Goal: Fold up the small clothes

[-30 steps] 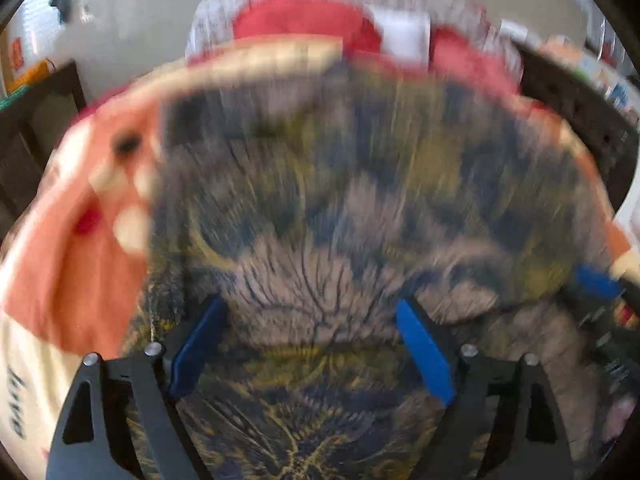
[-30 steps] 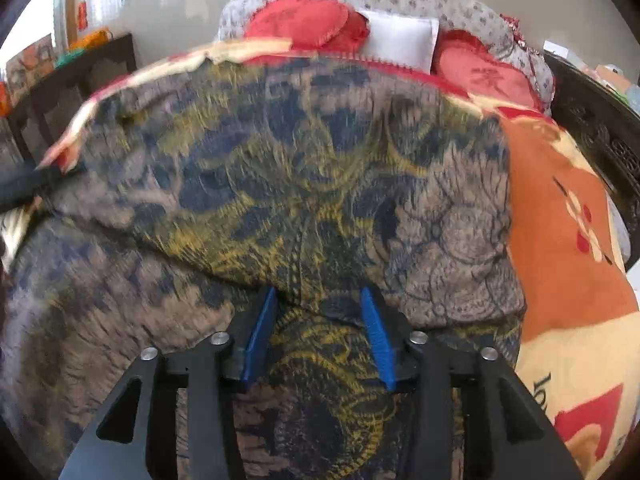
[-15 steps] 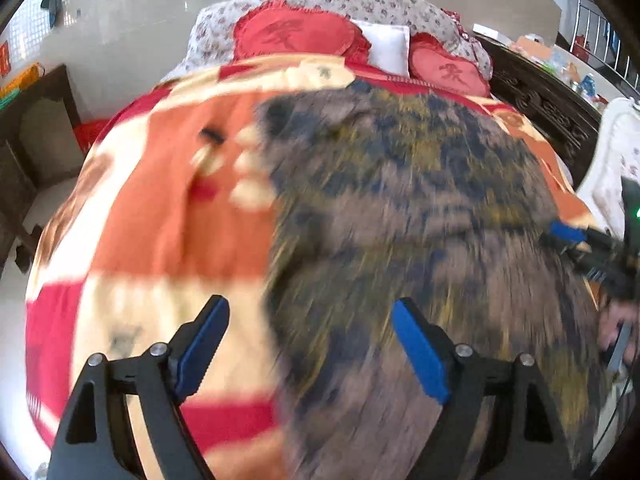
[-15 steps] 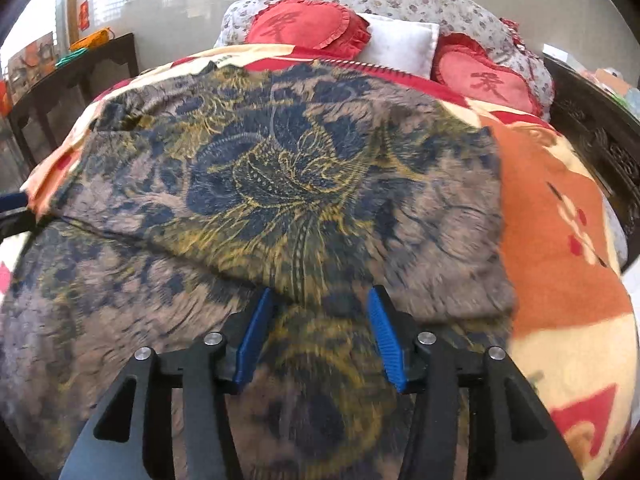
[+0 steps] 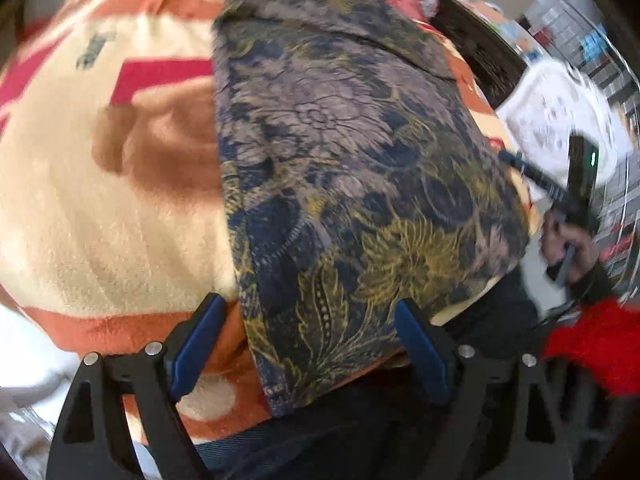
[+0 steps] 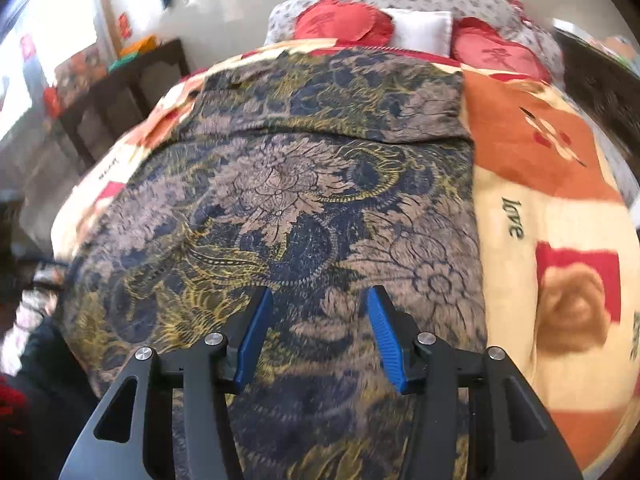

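A dark blue, grey and gold patterned garment [image 6: 304, 192] lies spread flat on the bed, with a fold line across its far part. It also shows in the left wrist view [image 5: 352, 168]. My left gripper [image 5: 308, 344] is open and empty over the garment's near left corner. My right gripper [image 6: 318, 332] is open and empty, low over the garment's near edge. The right gripper and the hand holding it show at the right of the left wrist view [image 5: 568, 204].
The garment rests on an orange, cream and red blanket [image 6: 552, 208] covering the bed. Red and white pillows [image 6: 416, 28] lie at the headboard. A dark wooden bedside table [image 6: 132, 84] stands at the left. A dark bed frame [image 5: 476, 40] runs along the right.
Both grippers have pulled back towards the near edge of the bed. The left has swung left and low to the garment's corner. The garment now lies flat and still.
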A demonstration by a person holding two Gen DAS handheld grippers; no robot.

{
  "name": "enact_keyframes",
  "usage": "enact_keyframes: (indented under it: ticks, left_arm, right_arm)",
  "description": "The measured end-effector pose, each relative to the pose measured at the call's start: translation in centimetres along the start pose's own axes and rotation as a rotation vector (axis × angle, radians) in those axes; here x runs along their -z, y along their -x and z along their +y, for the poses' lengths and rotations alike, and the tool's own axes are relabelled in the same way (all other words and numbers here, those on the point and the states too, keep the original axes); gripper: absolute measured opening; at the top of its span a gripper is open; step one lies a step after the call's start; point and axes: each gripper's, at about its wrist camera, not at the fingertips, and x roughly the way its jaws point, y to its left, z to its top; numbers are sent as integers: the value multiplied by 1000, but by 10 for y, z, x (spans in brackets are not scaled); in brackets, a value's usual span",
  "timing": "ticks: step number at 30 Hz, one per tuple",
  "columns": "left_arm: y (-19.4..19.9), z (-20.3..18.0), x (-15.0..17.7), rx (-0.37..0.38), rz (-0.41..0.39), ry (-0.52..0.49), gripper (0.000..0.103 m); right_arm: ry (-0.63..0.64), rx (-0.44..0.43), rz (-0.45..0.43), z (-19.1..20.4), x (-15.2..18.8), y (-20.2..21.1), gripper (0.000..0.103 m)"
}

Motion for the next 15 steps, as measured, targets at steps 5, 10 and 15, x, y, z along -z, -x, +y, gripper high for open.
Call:
enact_keyframes:
  ticks: [5, 10, 15]
  left_arm:
    - [3, -1, 1, 77, -18, 43, 82]
    - [4, 20, -1, 67, -53, 129, 44]
    - [-1, 25, -3, 5, -61, 162, 22]
  right_arm:
    - [3, 27, -49, -8, 5, 28, 63]
    - [23, 104, -51, -17, 23, 57, 63]
    - [-35, 144, -22, -36, 50, 81, 63]
